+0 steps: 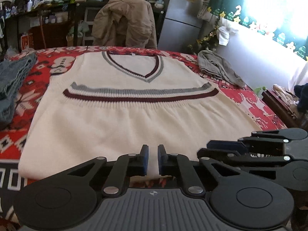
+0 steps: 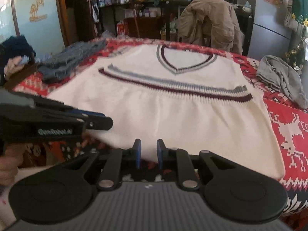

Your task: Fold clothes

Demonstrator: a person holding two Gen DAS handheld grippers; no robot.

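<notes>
A cream knit V-neck vest (image 1: 125,119) with grey and maroon stripes lies flat on the red patterned tablecloth (image 1: 38,71), its lower part folded up so the hem band crosses the chest. My left gripper (image 1: 153,159) is at the near folded edge, jaws slightly apart with cream cloth showing in the gap. My right gripper (image 2: 147,154) is also at the near edge of the vest (image 2: 173,111), jaws narrowly apart, cloth between them. Each gripper shows in the other's view: the right one (image 1: 221,147) at the left gripper's right, the left one (image 2: 104,122) at the right gripper's left.
A folded blue-grey denim garment (image 2: 71,61) lies at the table's left, a crumpled grey garment (image 2: 283,79) at its right. A chair with a beige jacket (image 1: 125,23) stands behind the table. Shelves and a fridge (image 1: 181,15) are beyond.
</notes>
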